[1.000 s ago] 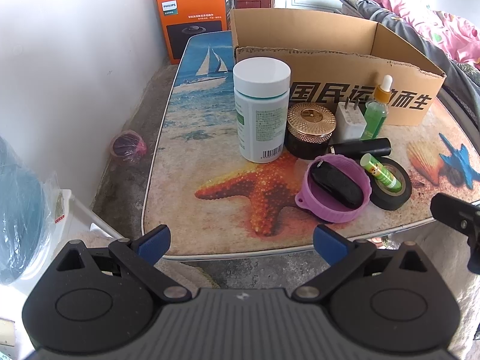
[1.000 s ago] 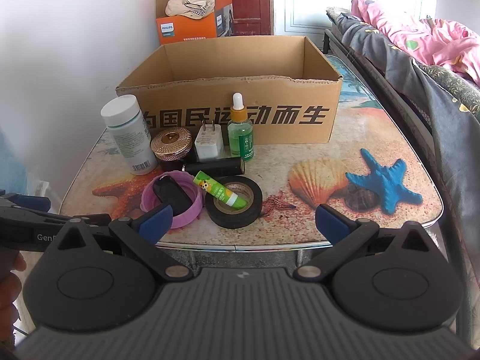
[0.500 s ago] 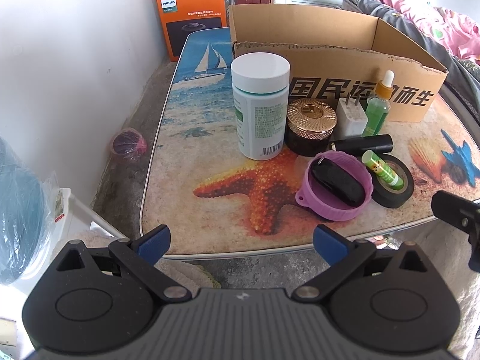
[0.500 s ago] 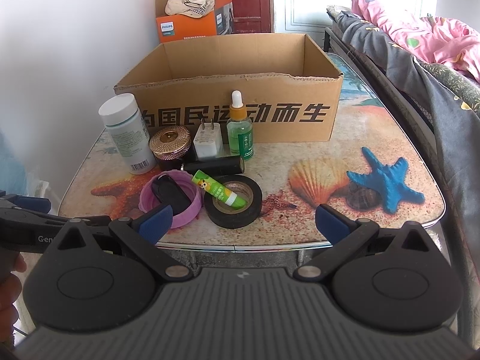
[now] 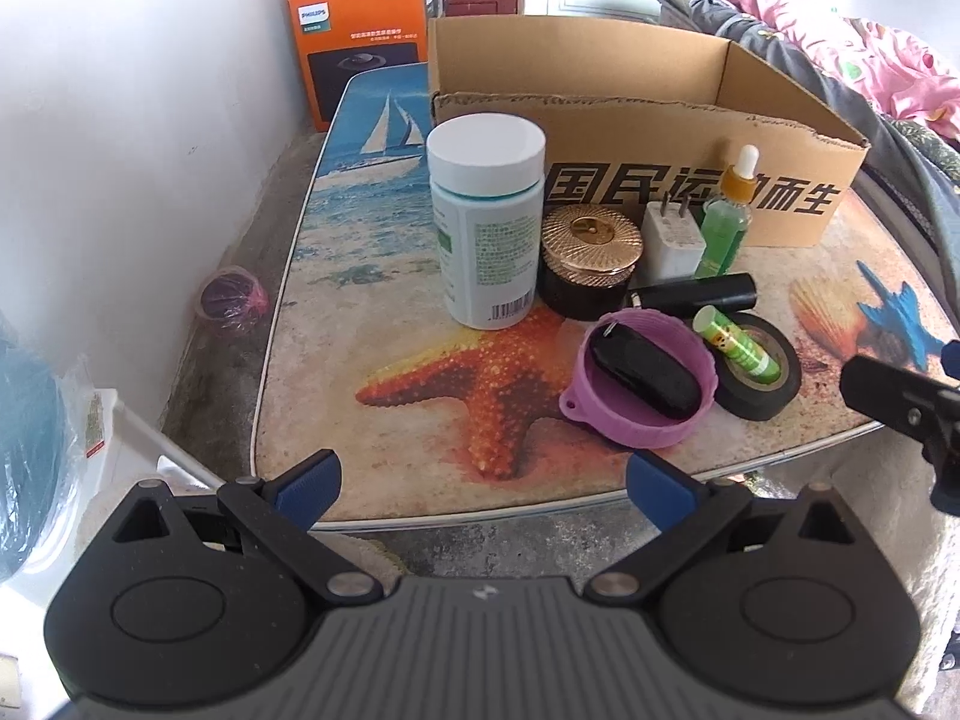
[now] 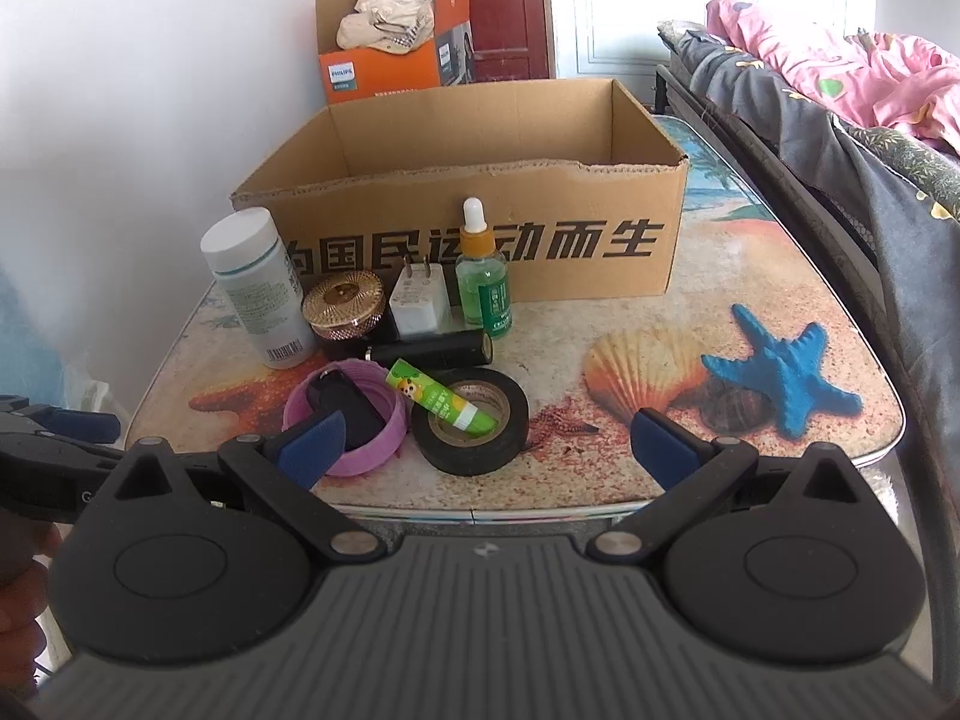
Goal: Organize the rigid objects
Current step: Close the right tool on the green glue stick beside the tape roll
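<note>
Cardboard box [image 6: 480,204]: set open-topped at the back of the counter [image 6: 660,324]; black characters are printed on its front wall; nothing can be seen inside from these views.
Counter: covered with a beach print of starfish, shell and sailboat.
White bottle [image 5: 487,222]: stood upright at the left end of the cluster, just in front of the box's left corner.
Gold-lidded jar [image 5: 591,261]: placed just right of the white bottle, touching or nearly so.
Charger [image 5: 673,238]: leaned prongs-up between the jar and the dropper bottle [image 5: 727,213], which is stood upright against the box front.
Black tube [image 5: 696,294]: laid on its side in front of the charger and dropper bottle.
Purple lid [image 5: 642,384]: laid open side up near the counter's front edge; a black fob [image 5: 645,372] is held inside it.
Tape roll [image 5: 759,375]: laid flat just right of the purple lid; a green stick [image 5: 735,341] is rested across its top.
Left gripper [image 5: 483,480]: held off the counter's front edge; its fingers are spread wide and nothing is held.
Right gripper [image 6: 486,441]: held before the front edge, facing the lid and tape roll; its fingers are spread wide and nothing is held.
Orange carton [image 6: 390,60]: seen behind the box, with cloth piled in it.
Bed [image 6: 840,108]: seen along the right, covered in grey and pink bedding.
</note>
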